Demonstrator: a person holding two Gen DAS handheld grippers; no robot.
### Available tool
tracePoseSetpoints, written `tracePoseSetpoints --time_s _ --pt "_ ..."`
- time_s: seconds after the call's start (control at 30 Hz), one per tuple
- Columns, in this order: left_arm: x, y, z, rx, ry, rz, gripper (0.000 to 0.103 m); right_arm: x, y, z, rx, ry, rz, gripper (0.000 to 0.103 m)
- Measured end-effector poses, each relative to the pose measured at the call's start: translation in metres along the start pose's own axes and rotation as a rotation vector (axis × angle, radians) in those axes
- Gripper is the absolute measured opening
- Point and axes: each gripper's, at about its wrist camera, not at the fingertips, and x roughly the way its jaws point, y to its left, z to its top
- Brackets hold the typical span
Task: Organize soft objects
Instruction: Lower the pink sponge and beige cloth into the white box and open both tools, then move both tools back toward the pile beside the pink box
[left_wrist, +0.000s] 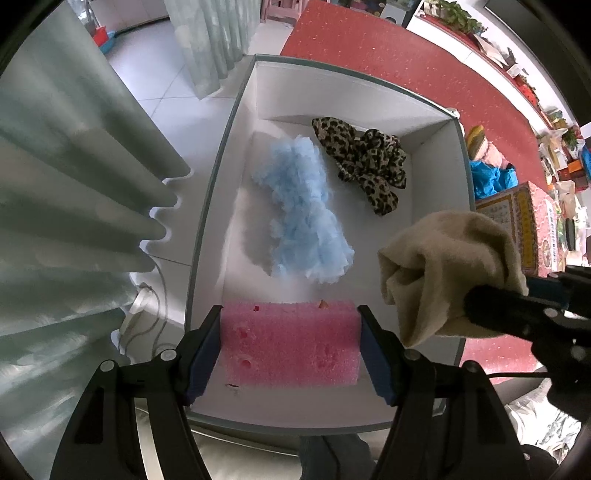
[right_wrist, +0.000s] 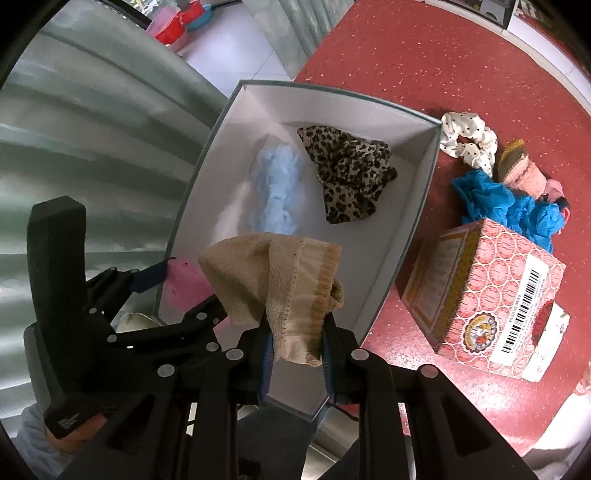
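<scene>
- Left tool (left_wrist: 290, 345) clamped across the short width of a pink sponge (left_wrist: 291, 343), blue pads pressing both its ends, pointing straight down into the near end of the white box (left_wrist: 332, 79)
- Sponge's long axis running left to right across the box, hanging over bare box floor at the near wall; no way to tell from the pictures whether touching the floor yet
- Right tool (right_wrist: 297, 339) clenched on a beige sock (right_wrist: 280, 280), the ribbed cuff pinched between the pads, the rest bunched up beyond them
- Seen from the left wrist, sock (left_wrist: 443, 273) held over the near right rim of the box, just right of the sponge and well above the floor
- Already lying in the box: a fluffy blue piece (left_wrist: 303, 210) stretched near-to-far down the middle, a leopard-print cloth (left_wrist: 364, 162) in the far right corner
- Open floor left along the right wall, between the leopard cloth and the near wall, directly beyond the sock
- Likely next: release of the sponge where it hangs, then a short carry of the sock leftward and down into that gap
- Still out on the red table (right_wrist: 443, 55) to the right: a spotted white scrunchie (right_wrist: 467, 142), a crumpled blue piece (right_wrist: 506, 206), a patterned carton (right_wrist: 491, 295)
</scene>
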Motion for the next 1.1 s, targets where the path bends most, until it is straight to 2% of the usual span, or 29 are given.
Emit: tracePoseSetpoints --time_s 0.23,0.33,0.43,0.47,0.53,0.57,0.6,0.83,0.87,0.9,0.93,0.97,1.1 --pt "0.007 -0.001 -0.001 0.012 0.031 -0.002 0.073 0.008 0.002 0.001 -0.008 0.026 -0.016 0.023" --pt "0.010 -0.002 -0.002 0.024 0.049 -0.031 0.074 0.009 0.002 0.003 -0.004 0.029 -0.015 0.023" --pt "0.012 -0.003 -0.003 0.031 0.062 -0.039 0.079 0.010 0.001 0.003 0.000 0.031 -0.012 0.024" --pt "0.012 -0.003 -0.003 0.030 0.063 -0.038 0.080 0.010 0.001 0.003 -0.001 0.031 -0.014 0.028" --pt "0.012 -0.002 -0.004 0.023 0.069 -0.036 0.081 0.009 0.001 0.003 0.000 0.026 -0.006 0.042" --pt "0.012 -0.001 -0.004 0.018 0.074 -0.034 0.082 0.007 0.001 0.002 0.001 0.020 -0.001 0.060" --pt "0.012 0.001 -0.004 0.011 0.074 -0.039 0.082 0.006 0.001 0.002 0.002 0.014 0.001 0.065" --pt "0.005 0.006 -0.004 0.000 0.048 -0.044 0.084 -0.003 0.007 0.000 -0.020 -0.009 -0.011 0.065" --pt "0.004 0.006 -0.004 0.002 0.045 -0.051 0.084 -0.004 0.008 -0.001 -0.020 -0.010 -0.013 0.067" --pt "0.003 0.006 -0.005 0.003 0.043 -0.059 0.084 -0.005 0.008 -0.001 -0.020 -0.012 -0.016 0.083" --pt "0.002 0.006 -0.006 0.006 0.040 -0.064 0.084 -0.006 0.009 -0.001 -0.022 -0.020 -0.018 0.090" --pt "0.002 0.005 -0.005 0.008 0.038 -0.066 0.084 -0.008 0.010 -0.002 -0.026 -0.032 -0.017 0.093" --pt "-0.001 0.007 -0.006 0.006 0.030 -0.083 0.084 -0.020 0.017 -0.003 -0.046 -0.073 -0.019 0.093"
